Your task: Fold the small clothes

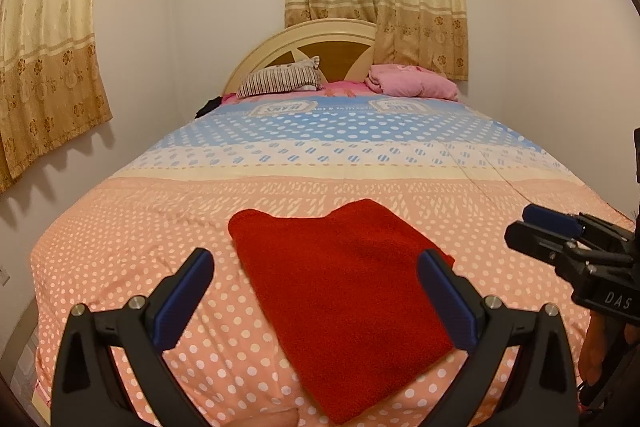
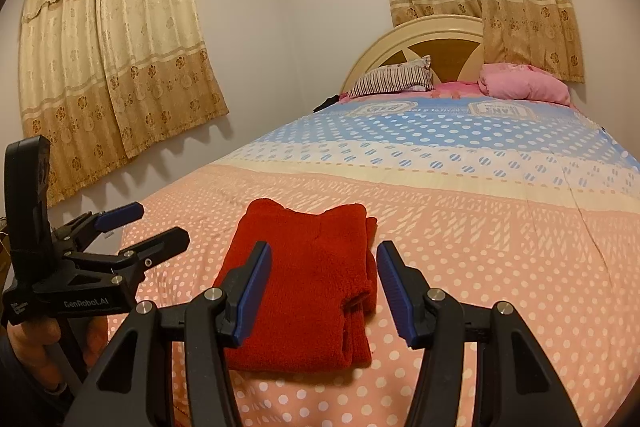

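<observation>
A red fuzzy garment lies folded into a flat stack on the pink dotted bedspread near the bed's foot. It also shows in the right wrist view, with layered edges on its right side. My left gripper is open and empty, hovering above the garment with the jaws spread wider than it. My right gripper is open and empty, just above the garment's near end. The right gripper shows at the right edge of the left view, and the left gripper at the left of the right view.
The bed fills most of both views, with a blue and cream band further up. A striped pillow and a pink bundle of bedding lie against the headboard. Curtains hang on the left wall and behind the bed.
</observation>
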Tool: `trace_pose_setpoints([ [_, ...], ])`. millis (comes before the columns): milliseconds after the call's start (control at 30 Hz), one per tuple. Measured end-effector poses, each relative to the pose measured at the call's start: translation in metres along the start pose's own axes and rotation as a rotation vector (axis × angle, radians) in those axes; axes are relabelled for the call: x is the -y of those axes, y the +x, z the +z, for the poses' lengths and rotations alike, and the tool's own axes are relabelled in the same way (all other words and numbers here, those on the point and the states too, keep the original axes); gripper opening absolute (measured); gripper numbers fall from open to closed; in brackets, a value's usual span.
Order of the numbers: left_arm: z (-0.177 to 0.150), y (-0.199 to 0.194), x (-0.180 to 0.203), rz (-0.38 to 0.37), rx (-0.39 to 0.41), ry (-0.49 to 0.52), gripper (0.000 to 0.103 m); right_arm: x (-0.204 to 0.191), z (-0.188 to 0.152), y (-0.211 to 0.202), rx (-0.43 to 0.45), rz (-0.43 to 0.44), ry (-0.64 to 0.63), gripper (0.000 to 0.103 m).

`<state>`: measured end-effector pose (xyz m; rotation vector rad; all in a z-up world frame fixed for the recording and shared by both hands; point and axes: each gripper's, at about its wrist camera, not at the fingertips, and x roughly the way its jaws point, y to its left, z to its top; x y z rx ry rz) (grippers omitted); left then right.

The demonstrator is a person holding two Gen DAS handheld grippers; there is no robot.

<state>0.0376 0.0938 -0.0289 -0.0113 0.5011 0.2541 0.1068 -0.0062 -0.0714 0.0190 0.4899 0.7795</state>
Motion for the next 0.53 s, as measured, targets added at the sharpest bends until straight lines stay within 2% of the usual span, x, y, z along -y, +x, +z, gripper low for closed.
trace_pose_setpoints([
  [433,0.0016,-0.0032,-0.0061,0.049,0.044,0.013,0.103,0.0016,-0.0039,0.005,-0.019,0.004,-0.005,0.056],
  [533,0.0013,-0.0028,-0.005,0.03,0.044,0.022,0.103,0.0019,-0.0055,0.0059,-0.026,0.007,-0.004,0.056],
])
